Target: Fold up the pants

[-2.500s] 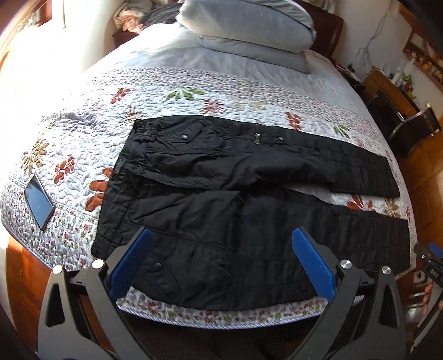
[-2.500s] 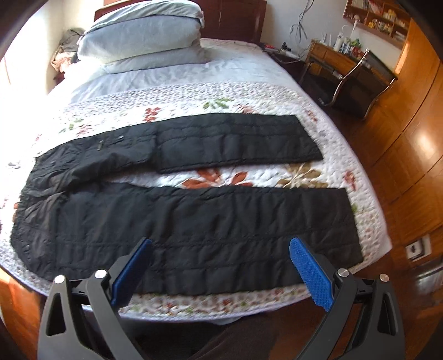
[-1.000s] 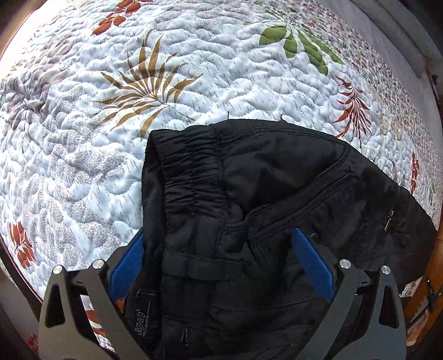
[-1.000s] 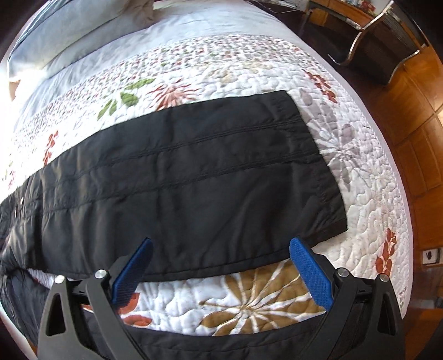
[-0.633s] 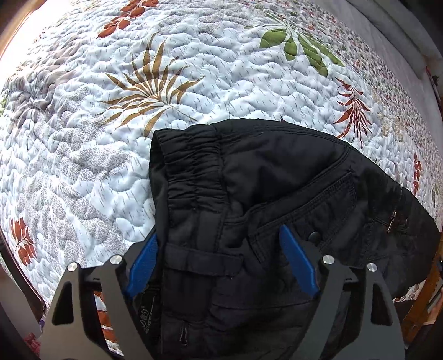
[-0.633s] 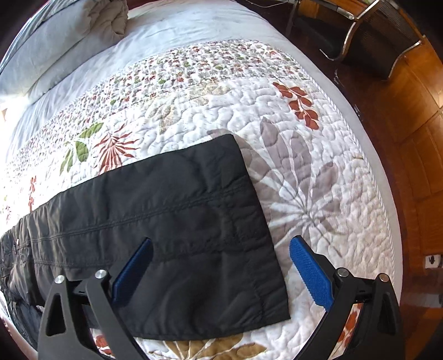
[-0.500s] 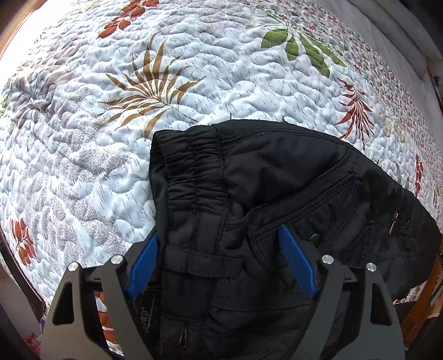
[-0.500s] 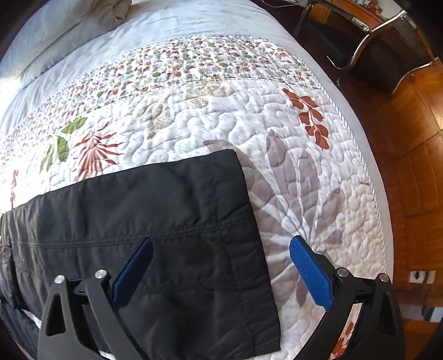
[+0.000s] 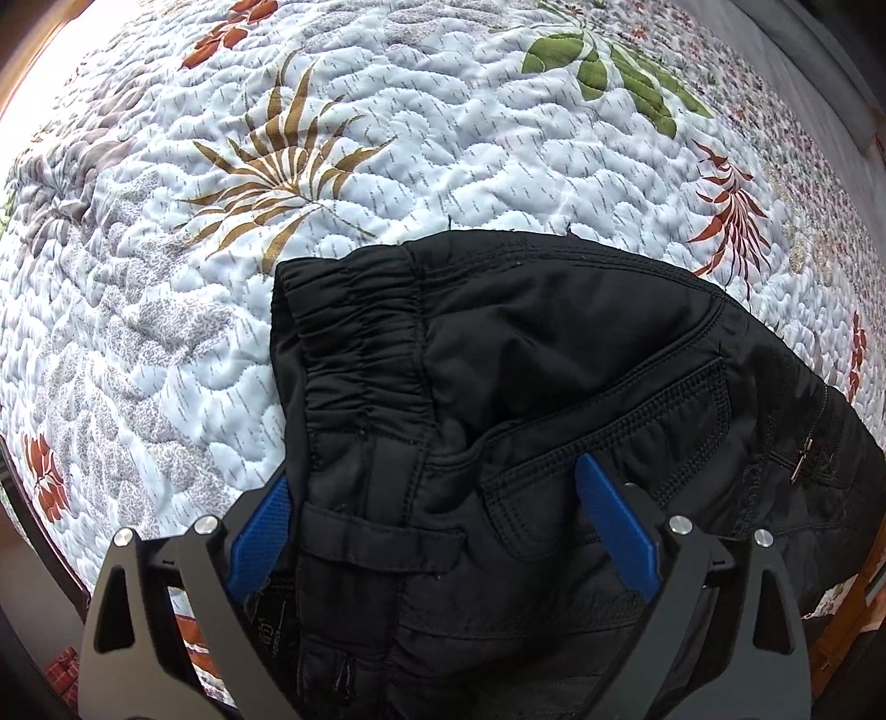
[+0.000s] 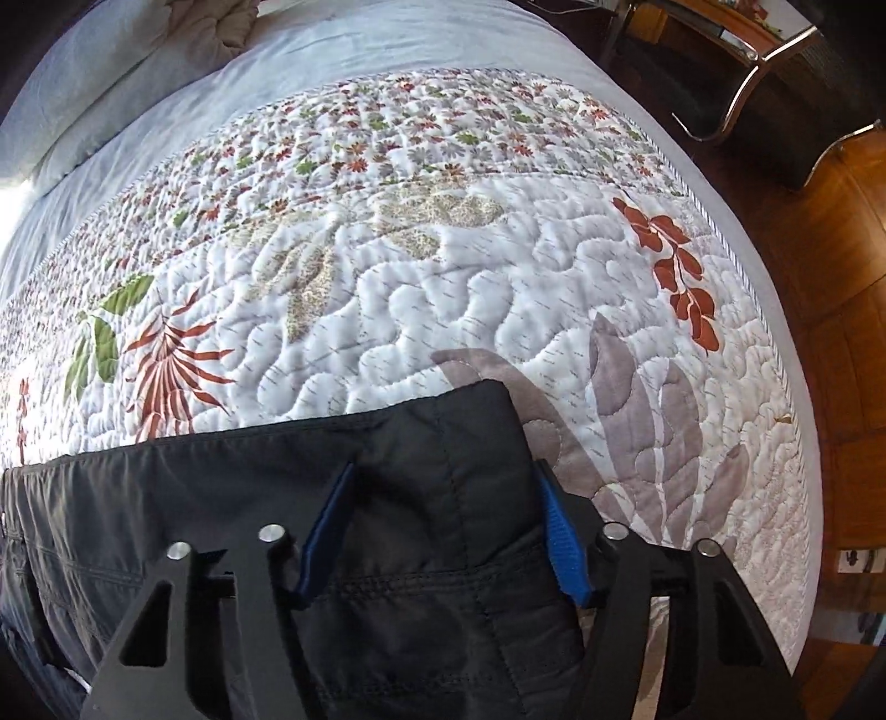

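The black pants lie flat on the quilt that covers the bed; the waist end shows in the left wrist view, a leg end in the right wrist view.

At the waist, the gathered elastic band runs along the pants' edge, with a stitched pocket seam beside it and a small metal zip pull farther along the cloth. The left gripper points down over this part. Its jaws stand wide apart, having just been opening — one blue pad sits at the waistband's outer edge above the quilt, the other blue pad rests over the pocket area, with the waist cloth between them, not pinched.

At the leg end, the right gripper straddles the hem corner. Its jaws have just been closing and the cloth bulges up between them; the far pad is at the hem's edge, beside the quilt — whether the pads already press the cloth I cannot tell.

Beyond the pants, the quilt's leaf pattern gives way to a grey sheet, and past the bed's edge lies a wooden floor.
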Demonstrator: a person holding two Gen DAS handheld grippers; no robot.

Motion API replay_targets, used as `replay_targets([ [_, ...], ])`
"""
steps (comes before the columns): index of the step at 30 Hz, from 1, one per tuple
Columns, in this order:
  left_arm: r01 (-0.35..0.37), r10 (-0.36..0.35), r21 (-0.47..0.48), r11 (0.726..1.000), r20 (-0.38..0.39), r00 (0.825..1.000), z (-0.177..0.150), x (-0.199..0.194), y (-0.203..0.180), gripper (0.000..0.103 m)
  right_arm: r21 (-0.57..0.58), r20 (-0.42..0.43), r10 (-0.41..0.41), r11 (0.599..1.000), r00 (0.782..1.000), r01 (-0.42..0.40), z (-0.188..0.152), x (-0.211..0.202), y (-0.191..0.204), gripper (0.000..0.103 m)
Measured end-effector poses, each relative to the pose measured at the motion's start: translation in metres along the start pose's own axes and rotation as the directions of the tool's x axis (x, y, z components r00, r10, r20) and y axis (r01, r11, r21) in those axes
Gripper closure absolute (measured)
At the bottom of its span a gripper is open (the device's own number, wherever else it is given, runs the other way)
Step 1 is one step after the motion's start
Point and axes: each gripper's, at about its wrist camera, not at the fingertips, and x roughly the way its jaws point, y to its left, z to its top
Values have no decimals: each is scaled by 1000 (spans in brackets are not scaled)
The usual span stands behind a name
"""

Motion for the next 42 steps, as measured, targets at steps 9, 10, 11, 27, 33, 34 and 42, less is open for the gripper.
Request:
replay_targets([
  [9, -9, 10, -18, 1000, 55, 998, -4, -2, -12, 36, -114, 86, -67, 991, 994, 77, -18, -34, 26, 89],
  [10, -2, 3, -19, 1000, 58, 998, -6, -4, -13, 45, -121, 101, -69, 989, 992, 81, -19, -41, 28, 89],
  [11, -3, 3, -13, 1000, 61, 998, -7, -6, -14, 53, -127, 121, -65, 989, 990, 81, -24, -51, 31, 90],
  [27, 104, -143, 157, 982, 268, 953, -75, -58, -47, 77, -361, 417, 231, 930, 879, -74, -163, -217, 76, 90],
  [33, 141, -206, 218, 966, 314, 927, -132, -81, -33, 77, -385, 417, 311, 911, 854, -144, -258, -233, 72, 95],
  [34, 149, -217, 226, 963, 318, 923, -140, -82, -34, 77, -388, 402, 315, 909, 860, -152, -273, -229, 72, 95],
  [42, 117, -260, 387, 915, 343, 903, -214, -84, -36, 77, -276, 268, 303, 933, 915, -229, -379, -173, 54, 98],
])
